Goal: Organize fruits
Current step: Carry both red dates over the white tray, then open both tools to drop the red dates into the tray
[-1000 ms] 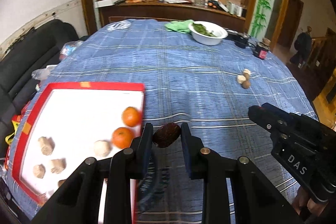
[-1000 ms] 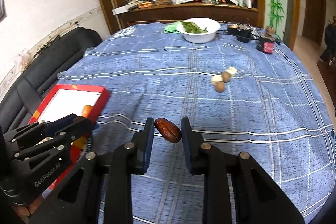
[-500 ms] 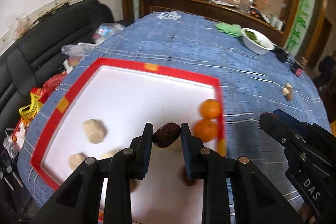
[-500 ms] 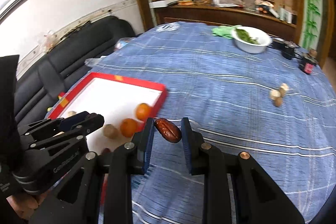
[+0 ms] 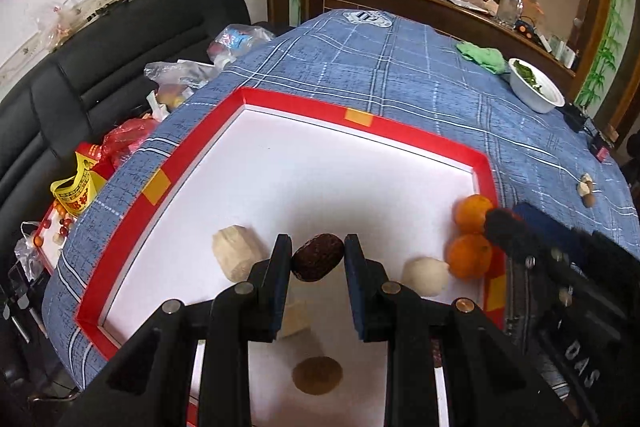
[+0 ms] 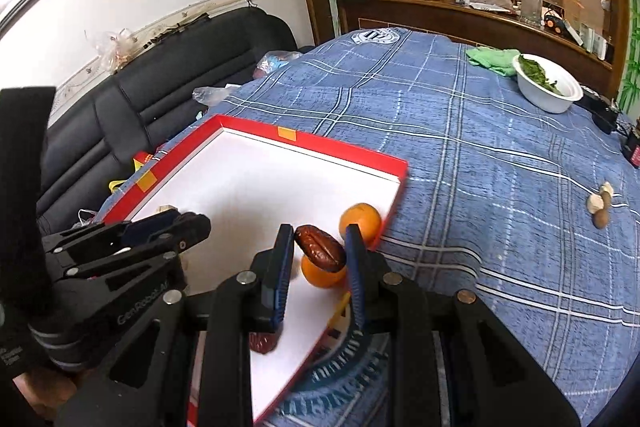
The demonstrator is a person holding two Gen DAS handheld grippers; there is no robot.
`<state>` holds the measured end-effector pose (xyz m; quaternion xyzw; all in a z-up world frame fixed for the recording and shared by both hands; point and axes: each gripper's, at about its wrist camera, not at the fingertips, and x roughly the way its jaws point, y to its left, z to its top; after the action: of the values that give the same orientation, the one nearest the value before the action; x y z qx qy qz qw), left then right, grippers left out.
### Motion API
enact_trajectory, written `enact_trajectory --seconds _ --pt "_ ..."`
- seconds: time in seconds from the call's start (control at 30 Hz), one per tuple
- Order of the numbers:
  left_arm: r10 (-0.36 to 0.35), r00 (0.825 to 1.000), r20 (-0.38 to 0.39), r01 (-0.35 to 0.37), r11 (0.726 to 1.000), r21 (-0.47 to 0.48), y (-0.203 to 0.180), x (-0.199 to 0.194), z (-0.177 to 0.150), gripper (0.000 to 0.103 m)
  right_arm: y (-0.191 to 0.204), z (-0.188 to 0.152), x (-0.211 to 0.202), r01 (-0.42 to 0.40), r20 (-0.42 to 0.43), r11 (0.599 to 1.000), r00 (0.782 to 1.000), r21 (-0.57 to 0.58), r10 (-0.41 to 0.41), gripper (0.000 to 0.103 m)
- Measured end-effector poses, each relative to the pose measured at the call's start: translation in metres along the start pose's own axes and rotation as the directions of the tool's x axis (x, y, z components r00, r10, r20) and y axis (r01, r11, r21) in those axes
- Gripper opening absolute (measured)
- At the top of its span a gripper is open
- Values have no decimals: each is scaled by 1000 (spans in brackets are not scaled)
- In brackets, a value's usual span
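A round table [image 5: 420,83] under a blue checked cloth fills both views, with a black sofa [image 5: 100,59] along the white wall on the left and a dark wooden counter [image 6: 460,15] crowded with clutter at the back. Plastic bags [image 5: 180,75] lie heaped between sofa and table.

On the near left part of the cloth sits a shallow red-rimmed tray [image 5: 400,131] with a white floor. At its right edge two oranges [image 5: 472,213] lie just beside each other, and a pale peeled piece [image 5: 425,275] rests against the nearer one. Another pale chunk [image 5: 236,257] lies further left, and a flat brown round [image 5: 317,375] sits near the tray's front.

The left gripper [image 5: 318,259] hangs over the middle of the tray, its jaws clenched on a dark date [image 5: 318,257] — rounded, rough and almost black-brown, seen end-on. The right gripper [image 6: 318,253] hangs over the tray's right corner above the oranges, its jaws grasping a second date [image 6: 320,253] — glossy, red-brown, wrinkled and lying slantwise between the pads. A third reddish date [image 6: 262,342] lies on the tray floor below it.

Far across the cloth stands a white bowl [image 6: 548,95] of green leaves, with a green rag [image 6: 490,61] just beside it. A few small brown and cream nuts [image 6: 599,205] cluster near the right edge, well apart from the tray.
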<state>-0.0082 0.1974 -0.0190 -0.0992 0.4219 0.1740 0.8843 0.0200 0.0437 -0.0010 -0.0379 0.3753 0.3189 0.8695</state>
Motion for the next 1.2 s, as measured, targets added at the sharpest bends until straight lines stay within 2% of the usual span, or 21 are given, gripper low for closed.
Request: enact_trajectory --seconds 0.33,0.6,1.1,1.17,1.2 --pt "30 1000 5 -29 999 -31 20 6 5 25 12 22 25 -20 1 1000 1000 -12 20 28" --pt "28 1000 8 -28 999 -29 20 10 9 25 16 17 37 -1 -2 999 1000 -53 1 28" --pt "58 998 -18 -58 998 -31 16 19 16 27 9 22 58 -2 -46 1000 999 -19 1 29" --pt "67 998 -19 -68 997 -37 16 18 15 48 8 21 60 -9 -54 1000 999 -15 8 31" --pt "95 995 -6 -95 995 -34 16 15 15 53 8 21 60 -7 -58 1000 998 -16 6 35"
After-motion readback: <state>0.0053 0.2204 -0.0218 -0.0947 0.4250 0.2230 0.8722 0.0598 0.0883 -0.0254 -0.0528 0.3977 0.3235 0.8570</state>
